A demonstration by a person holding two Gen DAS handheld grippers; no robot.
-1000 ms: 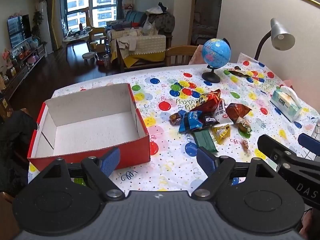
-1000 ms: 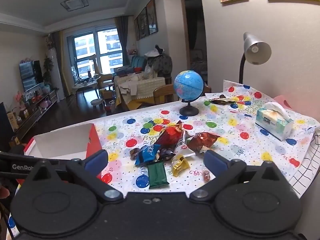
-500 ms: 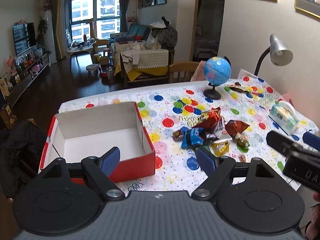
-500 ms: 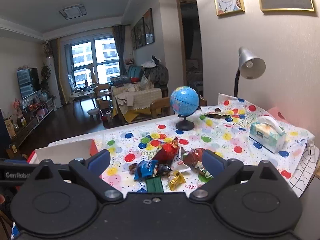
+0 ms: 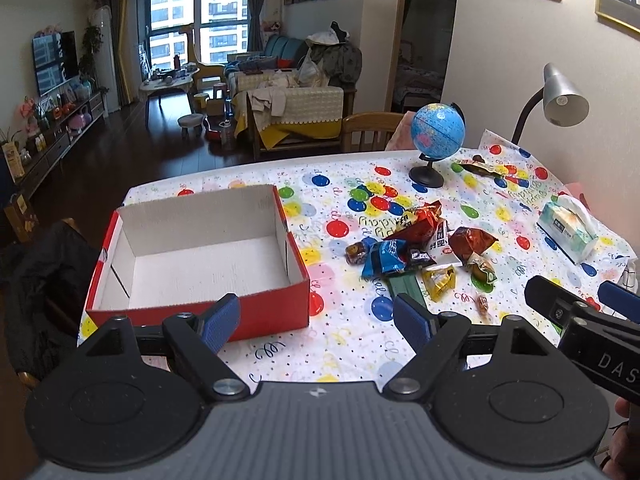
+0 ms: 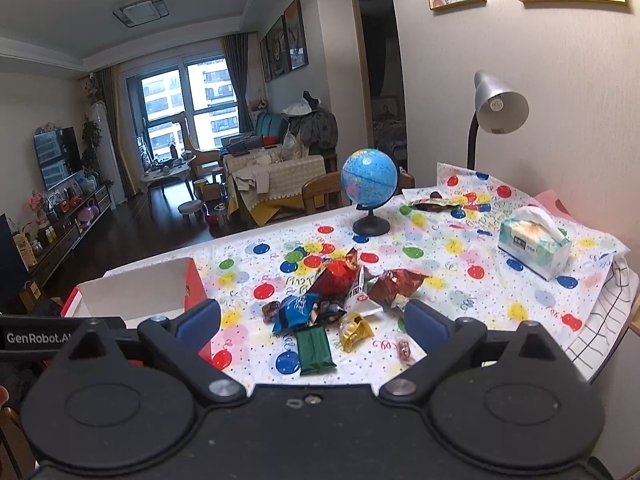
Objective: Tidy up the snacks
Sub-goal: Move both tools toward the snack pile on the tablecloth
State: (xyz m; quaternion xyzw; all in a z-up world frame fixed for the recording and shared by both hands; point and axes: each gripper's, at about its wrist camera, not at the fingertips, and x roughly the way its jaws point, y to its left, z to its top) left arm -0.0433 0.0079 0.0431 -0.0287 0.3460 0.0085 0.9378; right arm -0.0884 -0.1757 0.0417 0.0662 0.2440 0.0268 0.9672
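Observation:
A heap of wrapped snacks (image 5: 420, 248) lies mid-table on the balloon-print cloth; it also shows in the right wrist view (image 6: 332, 300). It includes a blue packet (image 6: 294, 312), a green bar (image 6: 315, 350), a yellow sweet (image 6: 354, 330) and red foil bags (image 6: 394, 284). A red box (image 5: 200, 312) with a white, empty inside stands left of the heap. My left gripper (image 5: 316, 322) is open and empty above the near table edge. My right gripper (image 6: 314, 322) is open and empty, near the heap's front.
A blue globe (image 5: 437, 128) stands at the back. A tissue pack (image 5: 568, 232) lies at the right near a desk lamp (image 5: 564, 100). Another wrapper (image 5: 480, 168) lies at the far right corner. A small sweet (image 5: 483, 303) lies alone near the front edge.
Both grippers have drawn back and risen a little, so the table and box look farther and lower. Both stay open; nothing was grasped.

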